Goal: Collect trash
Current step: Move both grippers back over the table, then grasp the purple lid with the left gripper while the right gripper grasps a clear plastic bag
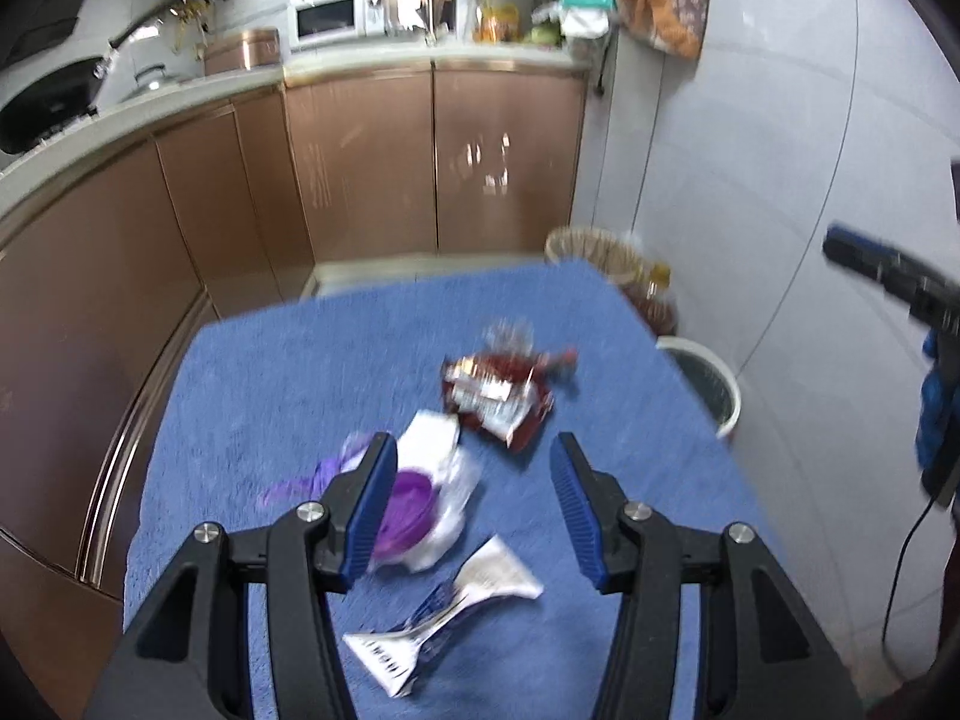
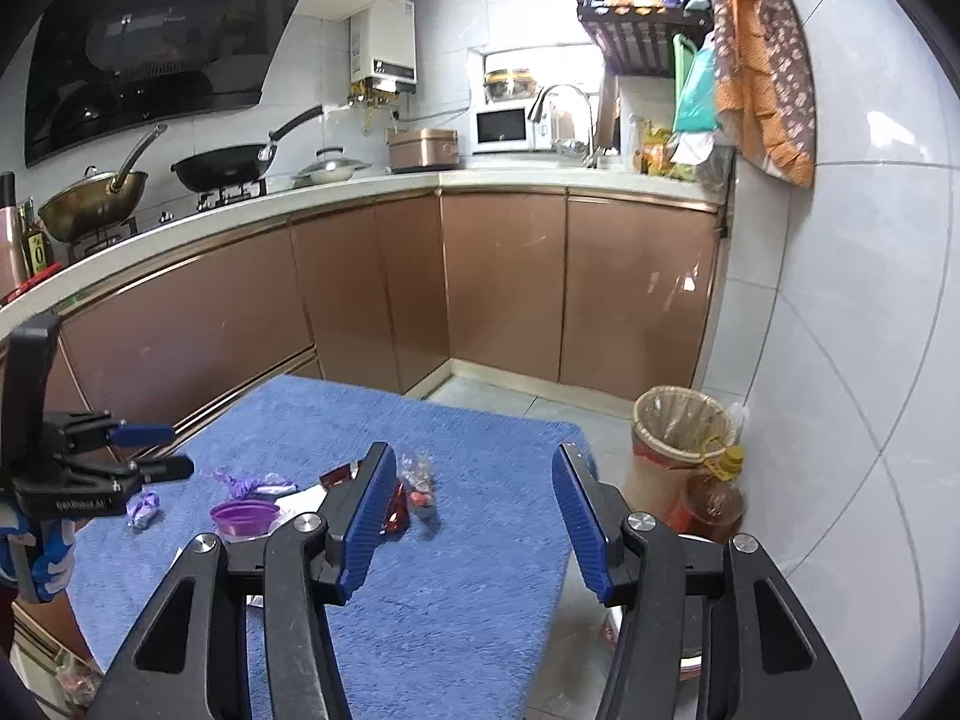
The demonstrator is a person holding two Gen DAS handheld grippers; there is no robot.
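Observation:
Trash lies on a blue towel-covered table (image 1: 288,372): a red snack wrapper (image 1: 495,393), a purple cup (image 1: 411,507) on white plastic, a white and blue wrapper (image 1: 456,600) and a purple twisted wrapper (image 1: 291,486). My left gripper (image 1: 474,456) hovers open over them, holding nothing; its left finger hides part of the cup. My right gripper (image 2: 474,462) is open and empty above the table's right side. Its view shows the purple cup (image 2: 243,519), the red wrapper (image 2: 408,498), a small purple wrapper (image 2: 144,507) and the left gripper (image 2: 180,451).
A lined wicker bin (image 2: 678,426) stands on the floor past the table's far right corner, with an oil bottle (image 2: 717,492) beside it. A white bin (image 1: 711,384) sits at the table's right edge. Brown kitchen cabinets (image 2: 504,288) run behind and to the left.

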